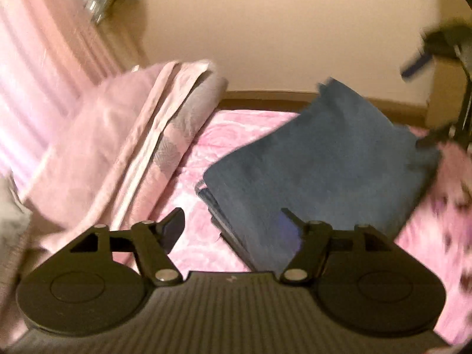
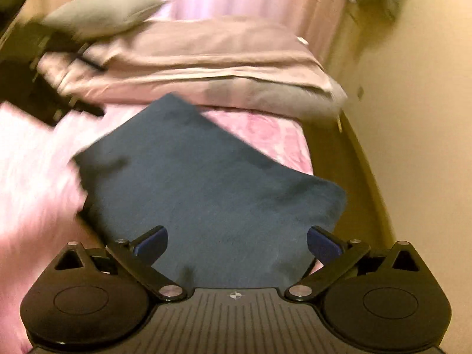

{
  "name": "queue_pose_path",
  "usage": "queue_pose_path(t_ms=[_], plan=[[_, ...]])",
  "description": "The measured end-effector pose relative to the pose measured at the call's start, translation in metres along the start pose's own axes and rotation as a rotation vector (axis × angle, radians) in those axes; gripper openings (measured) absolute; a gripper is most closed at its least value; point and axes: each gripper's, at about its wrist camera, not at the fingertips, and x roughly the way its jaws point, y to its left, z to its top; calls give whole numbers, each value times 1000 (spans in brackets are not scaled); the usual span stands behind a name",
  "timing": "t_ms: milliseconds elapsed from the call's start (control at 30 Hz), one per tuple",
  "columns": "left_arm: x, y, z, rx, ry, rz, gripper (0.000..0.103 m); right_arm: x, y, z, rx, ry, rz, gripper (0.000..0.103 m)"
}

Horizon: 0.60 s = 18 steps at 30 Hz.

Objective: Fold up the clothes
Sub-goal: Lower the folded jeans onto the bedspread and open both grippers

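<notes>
Garment, dark blue, lies folded on the bed. I read my left tool and right tool as both spread apart above it, gripping nothing.

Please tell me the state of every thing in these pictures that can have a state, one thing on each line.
dark blue cloth: folded, lying flat on the bed, not held.
pink floral bedspread: spread over the bed, under the cloth.
pale pink bedding: folded in a stack at the far end of the bed.
grey pillow: lying behind that stack.
left gripper: open, nothing between its fingers.
right gripper: open wide, above the cloth, holding nothing.
</notes>
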Motion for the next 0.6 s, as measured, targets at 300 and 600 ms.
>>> queue_pose_path(t_ms=[300, 600], plan=[[89, 27, 26, -206, 143, -75, 14, 72, -100, 46, 378, 93, 31, 80], [127, 38, 13, -291, 213, -96, 15, 134, -136, 29, 468, 186, 83, 78]])
